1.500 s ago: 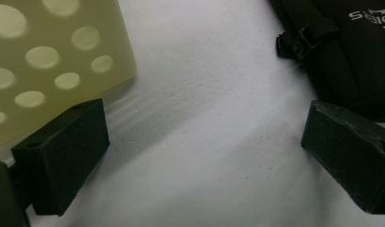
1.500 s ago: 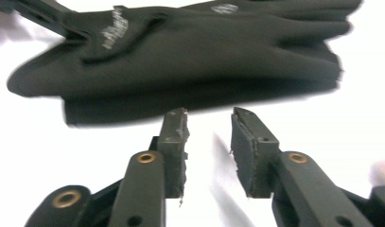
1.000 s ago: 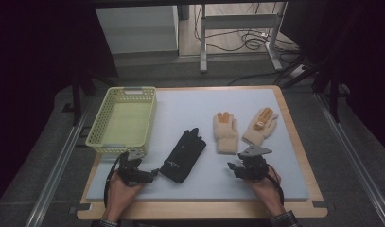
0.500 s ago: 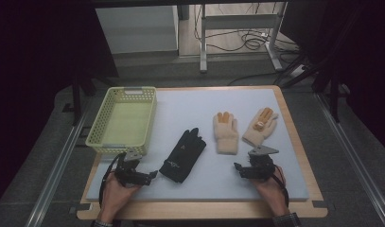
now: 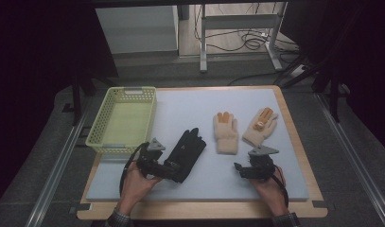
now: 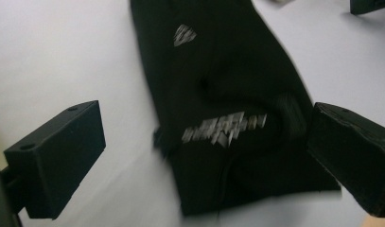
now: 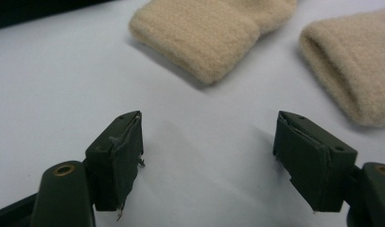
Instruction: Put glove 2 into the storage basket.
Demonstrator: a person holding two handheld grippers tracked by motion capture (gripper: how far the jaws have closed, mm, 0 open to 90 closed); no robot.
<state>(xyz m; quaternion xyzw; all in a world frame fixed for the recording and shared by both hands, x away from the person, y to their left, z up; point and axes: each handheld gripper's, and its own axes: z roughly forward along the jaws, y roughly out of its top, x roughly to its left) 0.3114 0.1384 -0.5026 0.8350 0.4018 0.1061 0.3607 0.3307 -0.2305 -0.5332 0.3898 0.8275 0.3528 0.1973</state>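
1. Black glove [image 5: 186, 153] lies flat on the mat [image 5: 294, 179], cuff toward the front edge, left of centre.
2. Left gripper [image 5: 169, 169] spread wide, straddling the cuff [image 6: 237, 189], pads not pressing.
3. Right gripper [image 7: 209, 151] wide, nothing between the jaws, near the beige gloves [image 7: 214, 33].
4. Likely soft, light, floppy; pinch the cuff.

Yellow basket [image 5: 122, 122] at the blue mat's [image 5: 190, 106] left edge.

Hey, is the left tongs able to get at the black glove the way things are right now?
Probably yes. The left tongs stand open with the black glove lying flat between and just beyond the jaws, cuff end nearest. Nothing lies across it; the yellow basket sits off to the side.
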